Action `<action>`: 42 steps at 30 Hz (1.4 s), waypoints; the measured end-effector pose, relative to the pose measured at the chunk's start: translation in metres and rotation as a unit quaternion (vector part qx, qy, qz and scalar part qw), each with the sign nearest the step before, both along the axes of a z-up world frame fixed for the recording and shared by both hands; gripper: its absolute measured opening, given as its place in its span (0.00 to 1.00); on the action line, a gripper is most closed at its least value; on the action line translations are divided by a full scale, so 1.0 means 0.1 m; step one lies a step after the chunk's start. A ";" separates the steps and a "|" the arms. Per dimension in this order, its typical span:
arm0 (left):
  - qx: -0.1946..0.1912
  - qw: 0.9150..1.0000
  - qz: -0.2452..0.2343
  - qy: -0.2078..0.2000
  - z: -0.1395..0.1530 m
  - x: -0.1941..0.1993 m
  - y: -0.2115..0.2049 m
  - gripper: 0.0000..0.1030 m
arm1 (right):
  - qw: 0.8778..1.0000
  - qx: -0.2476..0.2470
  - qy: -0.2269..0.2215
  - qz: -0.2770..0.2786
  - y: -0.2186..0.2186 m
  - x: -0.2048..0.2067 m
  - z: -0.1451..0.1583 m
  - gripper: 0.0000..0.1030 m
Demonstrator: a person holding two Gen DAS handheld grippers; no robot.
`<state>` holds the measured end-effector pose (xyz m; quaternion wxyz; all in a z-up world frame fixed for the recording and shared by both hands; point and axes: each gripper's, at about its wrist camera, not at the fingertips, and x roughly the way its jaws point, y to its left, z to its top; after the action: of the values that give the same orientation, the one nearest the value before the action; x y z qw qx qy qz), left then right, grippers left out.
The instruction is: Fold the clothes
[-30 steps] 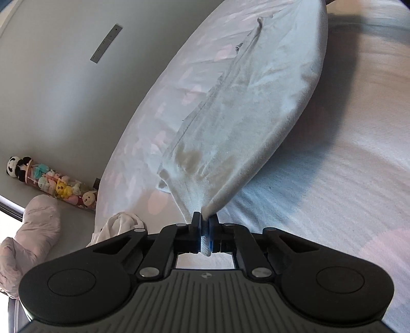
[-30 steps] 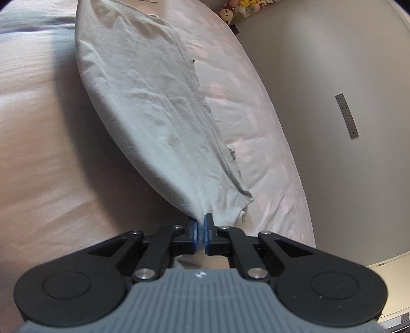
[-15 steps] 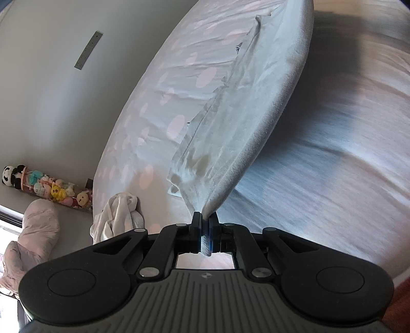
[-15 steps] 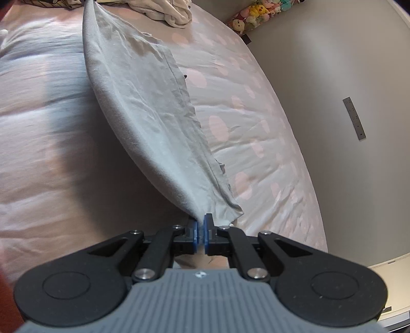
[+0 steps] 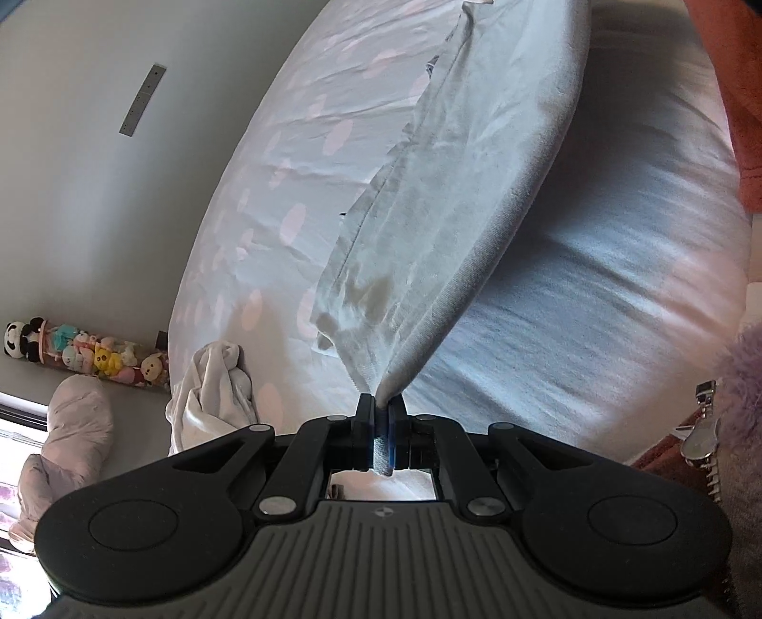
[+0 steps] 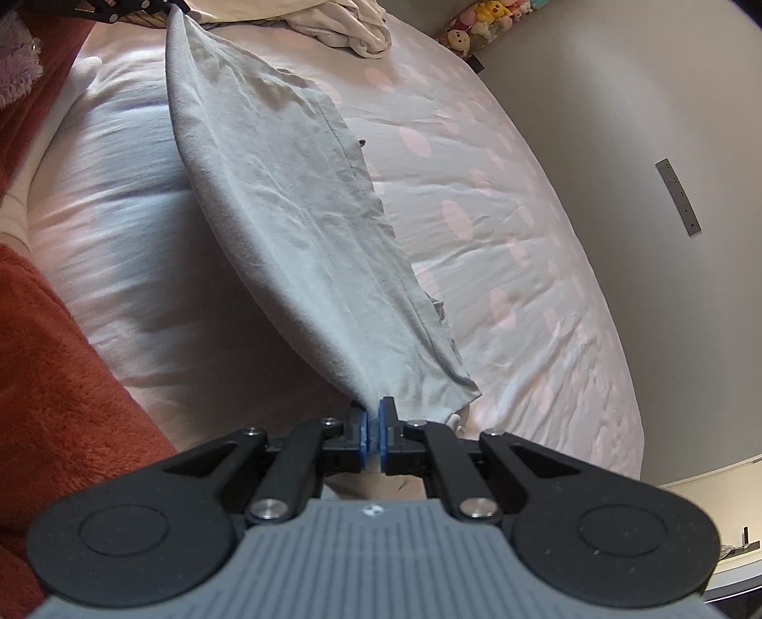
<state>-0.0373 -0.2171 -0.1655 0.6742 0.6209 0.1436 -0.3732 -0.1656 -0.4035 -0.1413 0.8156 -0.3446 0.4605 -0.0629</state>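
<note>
A pale grey garment (image 5: 457, 200) hangs stretched in the air between my two grippers, above a bed with a pink-dotted sheet (image 5: 295, 157). My left gripper (image 5: 381, 409) is shut on one end of it, with a strip of cloth pinched between the blue pads. My right gripper (image 6: 374, 419) is shut on the other end of the grey garment (image 6: 295, 209). The cloth sags in a long doubled band, one hemmed edge loose on the wall side. In the right wrist view the left gripper (image 6: 167, 5) shows at the top left, at the cloth's far corner.
A crumpled white garment (image 5: 209, 385) lies on the bed near the wall, also seen as the white garment (image 6: 352, 24). An orange-red blanket (image 6: 57, 343) borders the bed's near side. Plush toys (image 5: 85, 352) line a ledge by the grey wall (image 5: 95, 190). A sleeve and a wristwatch (image 5: 705, 433) show at the right.
Both grippers have pulled back toward the bed's near edge, carrying the grey garment with them. The white garment and the orange-red blanket have come into view.
</note>
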 end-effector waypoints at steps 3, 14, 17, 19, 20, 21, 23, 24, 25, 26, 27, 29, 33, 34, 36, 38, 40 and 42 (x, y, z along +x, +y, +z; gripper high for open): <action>0.013 1.000 0.001 0.006 -0.01 0.02 -0.04 0.03 | 1.000 0.007 0.013 -0.002 0.01 -0.01 -0.06 0.05; 0.039 0.999 0.016 0.018 0.03 0.03 0.03 0.04 | 0.999 0.023 0.035 -0.001 0.01 -0.13 -0.05 0.05; 0.040 0.999 0.025 0.018 0.07 0.06 0.06 0.04 | 0.999 0.032 0.038 -0.001 0.00 -0.17 -0.05 0.05; 0.040 0.999 0.031 0.018 0.11 0.08 0.08 0.04 | 0.999 0.033 0.040 -0.001 0.00 -0.19 -0.05 0.05; 0.039 0.999 0.033 0.018 0.13 0.09 0.10 0.04 | 0.999 0.034 0.042 -0.002 0.01 -0.20 -0.05 0.05; 0.036 0.999 0.036 0.017 0.15 0.10 0.11 0.04 | 0.998 0.034 0.043 -0.002 0.01 -0.21 -0.04 0.06; 0.029 0.999 0.041 0.019 0.19 0.13 0.14 0.05 | 0.998 0.037 0.045 -0.002 0.01 -0.24 -0.02 0.06; 0.025 0.998 0.045 0.020 0.22 0.15 0.15 0.05 | 0.998 0.037 0.045 -0.003 0.00 -0.25 0.00 0.06; 0.021 0.998 0.049 0.022 0.23 0.17 0.15 0.05 | 0.998 0.037 0.044 -0.004 -0.01 -0.27 0.03 0.06; 0.016 0.998 0.054 0.024 0.26 0.19 0.16 0.05 | 0.998 0.037 0.042 -0.007 -0.02 -0.29 0.06 0.06; 0.008 0.998 0.060 0.028 0.29 0.22 0.16 0.05 | 0.999 0.037 0.038 -0.012 -0.04 -0.30 0.09 0.06; -0.011 0.997 0.073 0.039 0.36 0.28 0.17 0.05 | 0.998 0.043 0.028 -0.024 -0.09 -0.32 0.16 0.06; -0.066 0.990 0.105 0.069 0.51 0.40 0.13 0.05 | 0.996 0.071 0.002 -0.061 -0.24 -0.33 0.29 0.07; -0.080 0.988 0.111 0.076 0.55 0.43 0.11 0.05 | 0.994 0.079 -0.005 -0.070 -0.28 -0.32 0.31 0.07; -0.106 0.983 0.120 0.092 0.59 0.49 0.07 0.05 | 0.991 0.096 -0.017 -0.088 -0.34 -0.29 0.32 0.09; -0.132 0.977 0.129 0.107 0.64 0.54 0.03 0.11 | 0.987 0.115 -0.030 -0.104 -0.39 -0.25 0.34 0.15; -0.156 0.971 0.138 0.122 0.68 0.59 -0.01 0.16 | 0.982 0.138 -0.043 -0.120 -0.44 -0.20 0.34 0.21; -0.173 0.964 0.145 0.141 0.67 0.64 -0.05 0.16 | 0.976 0.162 -0.055 -0.136 -0.49 -0.15 0.35 0.23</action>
<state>0.0264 -0.2216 -0.0983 0.7912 0.4083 0.2588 -0.3745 -0.1804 -0.4528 -0.1062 0.8685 -0.1375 0.4617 -0.1166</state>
